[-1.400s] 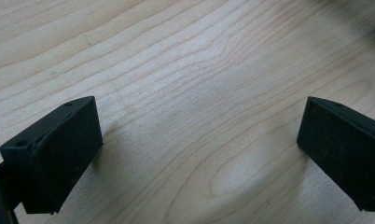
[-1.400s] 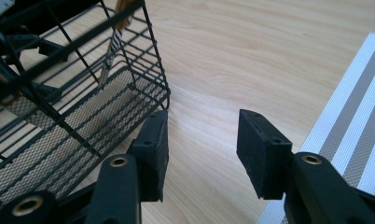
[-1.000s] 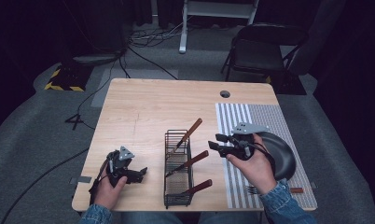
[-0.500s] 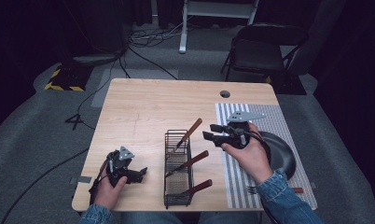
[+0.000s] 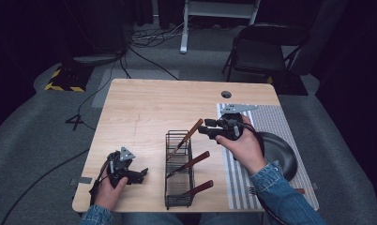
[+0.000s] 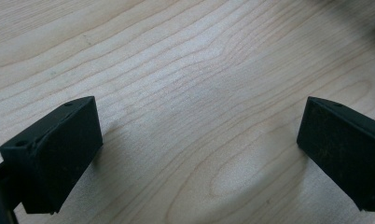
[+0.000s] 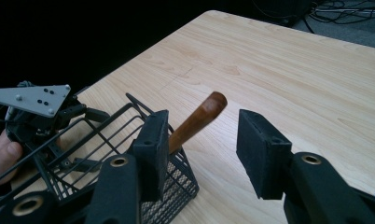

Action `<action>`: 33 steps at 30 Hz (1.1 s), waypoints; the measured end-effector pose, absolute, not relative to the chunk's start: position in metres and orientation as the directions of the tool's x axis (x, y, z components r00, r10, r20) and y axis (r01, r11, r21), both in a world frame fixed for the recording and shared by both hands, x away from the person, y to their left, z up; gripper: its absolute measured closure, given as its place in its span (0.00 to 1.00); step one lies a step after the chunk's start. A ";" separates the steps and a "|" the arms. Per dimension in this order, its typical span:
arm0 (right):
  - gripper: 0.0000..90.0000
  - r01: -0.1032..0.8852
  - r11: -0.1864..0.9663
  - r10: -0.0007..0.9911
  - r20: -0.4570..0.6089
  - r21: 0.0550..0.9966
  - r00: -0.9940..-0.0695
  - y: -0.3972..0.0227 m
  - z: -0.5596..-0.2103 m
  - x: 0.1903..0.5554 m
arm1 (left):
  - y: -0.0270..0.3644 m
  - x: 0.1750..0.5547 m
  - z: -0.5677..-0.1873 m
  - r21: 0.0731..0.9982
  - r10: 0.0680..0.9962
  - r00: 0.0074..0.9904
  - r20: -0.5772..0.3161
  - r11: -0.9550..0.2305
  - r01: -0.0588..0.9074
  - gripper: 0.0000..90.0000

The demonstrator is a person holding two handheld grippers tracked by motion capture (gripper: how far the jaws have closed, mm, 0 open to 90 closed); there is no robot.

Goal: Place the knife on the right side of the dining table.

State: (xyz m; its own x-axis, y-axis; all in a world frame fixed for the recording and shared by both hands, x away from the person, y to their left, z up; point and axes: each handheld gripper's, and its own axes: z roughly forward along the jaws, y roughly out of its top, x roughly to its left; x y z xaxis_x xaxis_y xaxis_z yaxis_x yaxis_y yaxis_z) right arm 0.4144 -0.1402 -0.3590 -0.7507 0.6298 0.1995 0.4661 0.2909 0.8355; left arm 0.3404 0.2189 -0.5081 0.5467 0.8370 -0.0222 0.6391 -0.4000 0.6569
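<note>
Progress looked early to me; my right tool [image 7: 202, 154] had its jaws apart around the brown handle [image 7: 197, 121] of the farthest utensil, pads not yet pressing; that utensil [image 5: 189, 136] and two more sat in the wire basket [image 5: 178, 197]; my left tool [image 6: 195, 154] rested wide open on the tabletop [image 5: 144, 108], holding nothing; lifting remained, I judged.

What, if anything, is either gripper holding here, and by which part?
Nothing is held. The right gripper stands open around the wooden handle sticking out of the wire basket, not gripping it; the left gripper is open over bare table.
</note>
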 end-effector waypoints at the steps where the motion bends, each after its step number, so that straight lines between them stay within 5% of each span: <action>1: 0.61 0.464 0.293 0.628 0.198 0.836 -0.753 -0.139 -0.359 0.415 | 0.219 0.340 -0.508 0.658 0.837 0.547 -0.023 -0.399 0.639 0.00; 33: 0.77 0.490 0.265 0.597 0.257 0.830 -0.759 -0.130 -0.361 0.425 | 0.219 0.340 -0.508 0.657 0.837 0.546 -0.023 -0.399 0.639 0.00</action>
